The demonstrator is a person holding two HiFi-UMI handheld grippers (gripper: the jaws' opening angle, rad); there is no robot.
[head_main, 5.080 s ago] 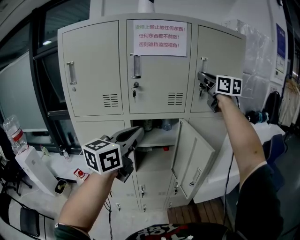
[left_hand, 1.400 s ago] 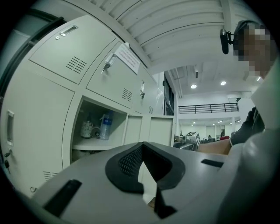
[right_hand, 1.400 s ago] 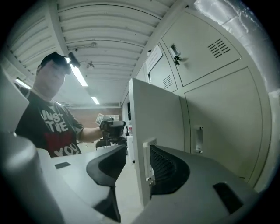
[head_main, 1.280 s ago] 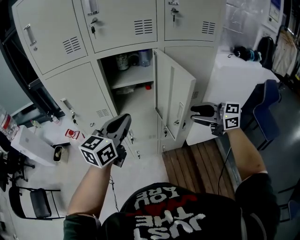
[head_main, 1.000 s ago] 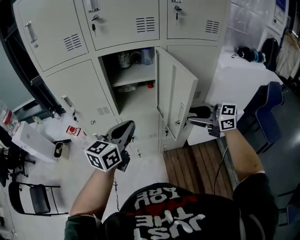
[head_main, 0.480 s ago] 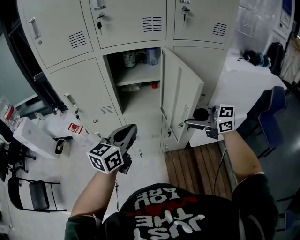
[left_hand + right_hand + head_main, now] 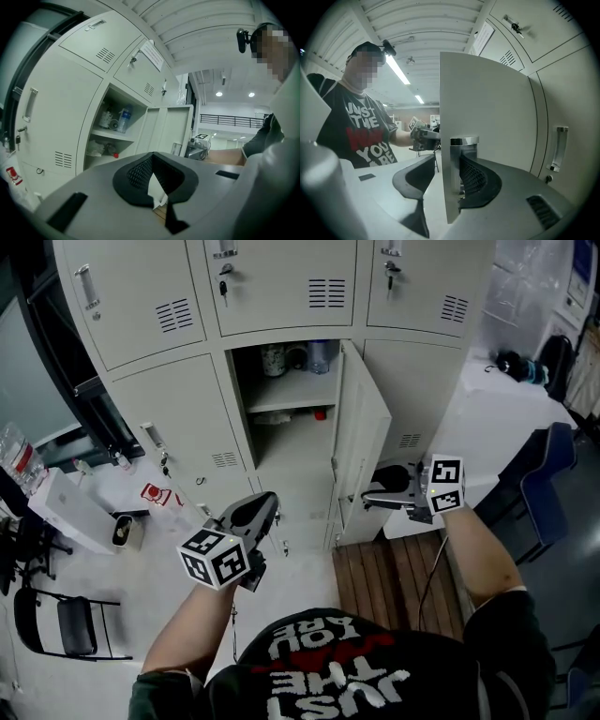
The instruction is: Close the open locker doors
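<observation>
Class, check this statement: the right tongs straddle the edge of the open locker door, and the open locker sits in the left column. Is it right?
Not quite: the head view shows the open locker in the middle column, not the left. The right tongs do straddle the edge of its open door.

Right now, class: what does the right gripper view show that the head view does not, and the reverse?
Only the right gripper view: the open door's edge and chrome handle between the right gripper's parted jaws. Only the head view: the shelf and bottle inside the locker, and the wooden platform. Both: the open door and the left gripper.
</observation>
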